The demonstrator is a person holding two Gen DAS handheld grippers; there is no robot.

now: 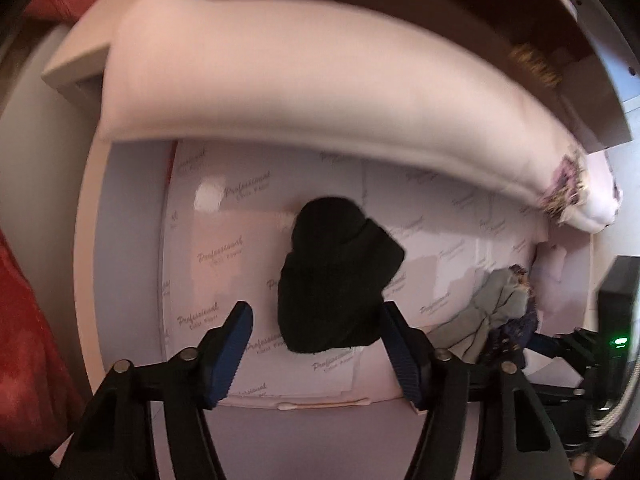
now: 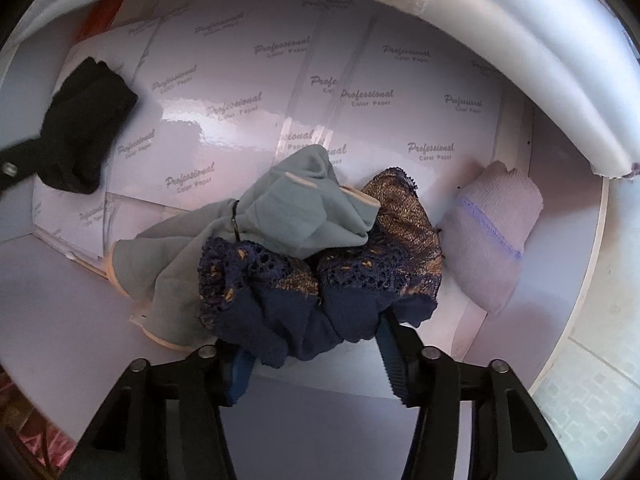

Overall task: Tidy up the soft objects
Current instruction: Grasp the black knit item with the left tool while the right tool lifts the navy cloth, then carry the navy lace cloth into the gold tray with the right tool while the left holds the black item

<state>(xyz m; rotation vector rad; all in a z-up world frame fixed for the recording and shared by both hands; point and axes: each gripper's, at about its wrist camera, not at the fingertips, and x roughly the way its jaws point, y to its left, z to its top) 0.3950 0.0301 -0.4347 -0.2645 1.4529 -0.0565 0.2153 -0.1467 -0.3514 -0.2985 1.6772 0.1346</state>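
Note:
A black sock bundle (image 1: pixel 336 276) lies on the paper-lined drawer floor (image 1: pixel 224 248), just ahead of my left gripper (image 1: pixel 316 344), which is open and empty with its blue pads either side of the bundle's near end. In the right wrist view the black bundle (image 2: pixel 84 124) sits at far left. My right gripper (image 2: pixel 312 360) is open around the near edge of a navy lace garment (image 2: pixel 320 292) tangled with a grey-green garment (image 2: pixel 288 208). A pale lilac sock roll (image 2: pixel 492 232) lies against the right wall.
A white padded drawer rim (image 1: pixel 280 92) arches over the back, with a floral fabric scrap (image 1: pixel 564 188) at its right end. Red cloth (image 1: pixel 28 320) hangs at the left. The right gripper's body (image 1: pixel 576 352) shows beside the grey garment (image 1: pixel 488 308). Tiled floor (image 2: pixel 592 392) lies at right.

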